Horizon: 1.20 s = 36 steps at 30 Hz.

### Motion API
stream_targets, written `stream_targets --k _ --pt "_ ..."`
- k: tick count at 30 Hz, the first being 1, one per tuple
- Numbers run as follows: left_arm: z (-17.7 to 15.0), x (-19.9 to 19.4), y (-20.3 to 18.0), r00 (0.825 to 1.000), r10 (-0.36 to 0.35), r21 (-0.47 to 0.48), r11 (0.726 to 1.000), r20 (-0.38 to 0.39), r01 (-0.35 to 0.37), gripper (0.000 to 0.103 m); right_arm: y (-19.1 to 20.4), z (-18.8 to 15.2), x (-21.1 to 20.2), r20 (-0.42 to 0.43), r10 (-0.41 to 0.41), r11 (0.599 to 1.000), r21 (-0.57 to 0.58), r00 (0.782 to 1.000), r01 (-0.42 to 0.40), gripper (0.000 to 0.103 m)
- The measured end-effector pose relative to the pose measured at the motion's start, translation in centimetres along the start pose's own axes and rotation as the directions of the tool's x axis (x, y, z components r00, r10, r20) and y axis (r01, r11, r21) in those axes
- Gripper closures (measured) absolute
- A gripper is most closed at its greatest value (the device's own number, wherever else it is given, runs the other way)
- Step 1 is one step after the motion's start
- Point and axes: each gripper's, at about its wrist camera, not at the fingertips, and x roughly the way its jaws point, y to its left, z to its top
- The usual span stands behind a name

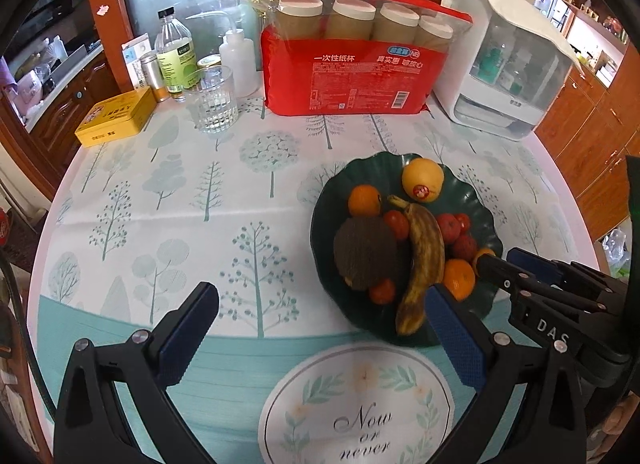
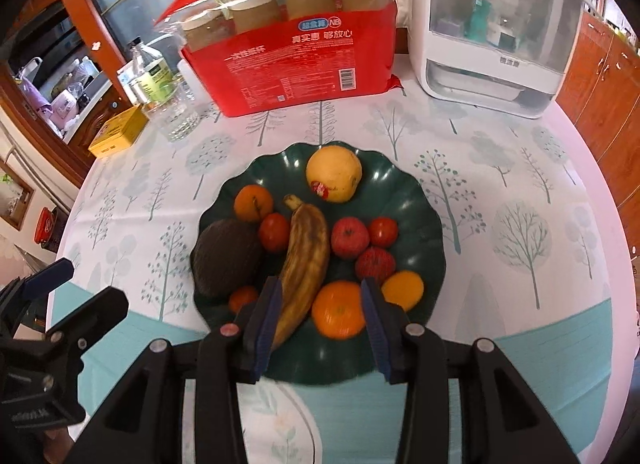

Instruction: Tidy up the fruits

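Green plate [image 2: 416, 200] of fruit on the table [image 2: 520, 304], right gripper [image 2: 320, 296] fingers apart above the near orange [image 2: 338, 314], pinching nothing, left gripper [image 1: 320, 304] fingers spread wide, empty, left of plate.

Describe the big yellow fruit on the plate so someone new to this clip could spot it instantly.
Find the dark green scalloped plate on the tree-print tablecloth, in front of the red pack of paper cups. On the plate's far edge, nearest that pack, sits the yellow fruit. It is the largest round fruit there, pale yellow, and the only one with a red sticker.
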Motion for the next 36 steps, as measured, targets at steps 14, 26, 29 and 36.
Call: stream_targets --k 14,26,29,36 --pt "-9.8 -6.4 0.7 0.999 0.031 0.001 1.0 0.021 -0.031 0.001 1.6 -9.1 -5.7 -0.001 0.059 0.998 0.004 0.998 -0.059 0.061" --pt "-15.2 -12.2 1.6 0.997 0.04 -0.072 0.997 0.063 -0.036 0.001 3.5 -14.3 -11.8 0.081 0.066 0.997 -0.039 0.995 -0.063 0.054" --pt "-16.1 -13.7 1.4 0.995 0.049 -0.09 0.995 0.085 -0.041 0.001 3.7 -15.4 -12.8 0.086 0.071 0.997 -0.038 0.994 -0.068 0.053" --pt "-18.0 -15.6 0.7 0.992 0.071 -0.106 0.993 0.102 -0.06 0.001 4.3 -17.5 -14.9 0.115 0.051 0.998 -0.049 0.992 -0.046 0.052"
